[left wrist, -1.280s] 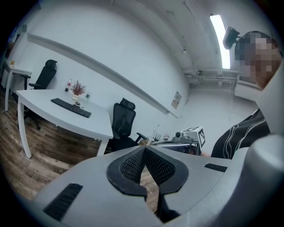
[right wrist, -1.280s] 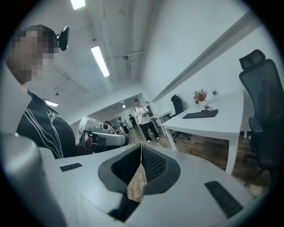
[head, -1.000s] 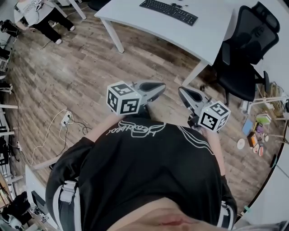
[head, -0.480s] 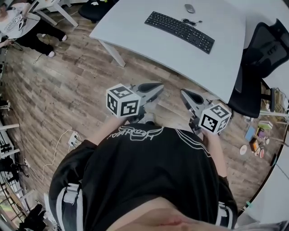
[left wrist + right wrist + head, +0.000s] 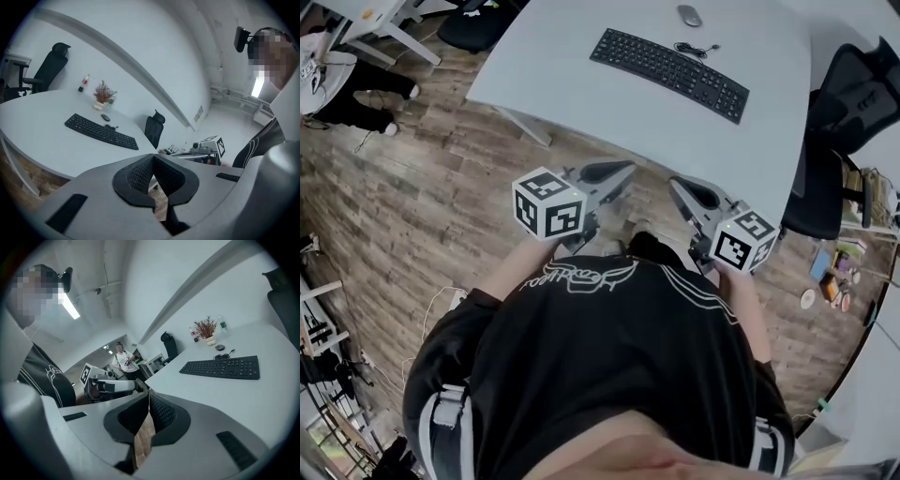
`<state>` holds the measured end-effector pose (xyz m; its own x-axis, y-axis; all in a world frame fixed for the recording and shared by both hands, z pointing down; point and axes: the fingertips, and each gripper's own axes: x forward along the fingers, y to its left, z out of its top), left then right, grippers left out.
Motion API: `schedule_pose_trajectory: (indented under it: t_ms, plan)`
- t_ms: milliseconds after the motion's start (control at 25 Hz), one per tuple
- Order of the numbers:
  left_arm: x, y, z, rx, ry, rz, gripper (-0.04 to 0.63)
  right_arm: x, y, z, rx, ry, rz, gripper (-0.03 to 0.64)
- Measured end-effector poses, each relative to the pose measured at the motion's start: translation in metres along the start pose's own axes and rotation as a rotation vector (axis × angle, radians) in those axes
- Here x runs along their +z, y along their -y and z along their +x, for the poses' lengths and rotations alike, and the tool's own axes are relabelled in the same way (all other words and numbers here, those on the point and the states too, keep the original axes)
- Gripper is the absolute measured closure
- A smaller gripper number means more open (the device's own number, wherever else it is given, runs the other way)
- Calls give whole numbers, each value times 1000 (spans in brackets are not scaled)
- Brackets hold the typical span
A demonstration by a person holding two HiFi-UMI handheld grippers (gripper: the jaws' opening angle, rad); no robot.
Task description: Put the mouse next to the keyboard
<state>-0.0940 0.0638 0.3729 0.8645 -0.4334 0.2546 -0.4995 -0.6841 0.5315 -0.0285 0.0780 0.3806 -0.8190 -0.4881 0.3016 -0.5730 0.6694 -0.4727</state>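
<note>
A black keyboard [image 5: 668,62] lies on the white table [image 5: 581,75], and a small grey mouse [image 5: 689,16] sits just beyond it near the far edge. My left gripper [image 5: 622,173] and right gripper [image 5: 678,187] are held side by side at waist height, short of the table's near edge and over the wooden floor. Both are shut with nothing between the jaws. In the left gripper view the keyboard [image 5: 101,131] and mouse [image 5: 106,117] lie ahead of the gripper [image 5: 152,161]. The right gripper view shows the keyboard [image 5: 222,367] and mouse [image 5: 220,347] beyond its gripper [image 5: 149,399].
A black office chair [image 5: 848,122] stands at the table's right end, with small items on the floor [image 5: 825,281] below it. A potted plant [image 5: 103,93] and a bottle [image 5: 84,83] stand at the table's far side. A person [image 5: 123,359] stands in the background.
The table has drawn nearer and lower in the head view, and the mouse has come into sight. Both grippers keep their pose and stay shut.
</note>
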Motion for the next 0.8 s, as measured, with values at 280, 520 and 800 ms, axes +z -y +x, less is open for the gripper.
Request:
schedule_pose_trajectory:
  t_ms: [280, 520, 800]
  plan:
    - [23, -26, 30, 17, -17, 13, 588, 17, 48, 17, -8, 1, 11, 607]
    - [60, -63, 72, 37, -38, 20, 588, 57, 102, 36, -3, 16, 24, 607]
    - [105, -94, 131, 48, -59, 40, 588, 104, 169, 42, -3, 29, 31, 607]
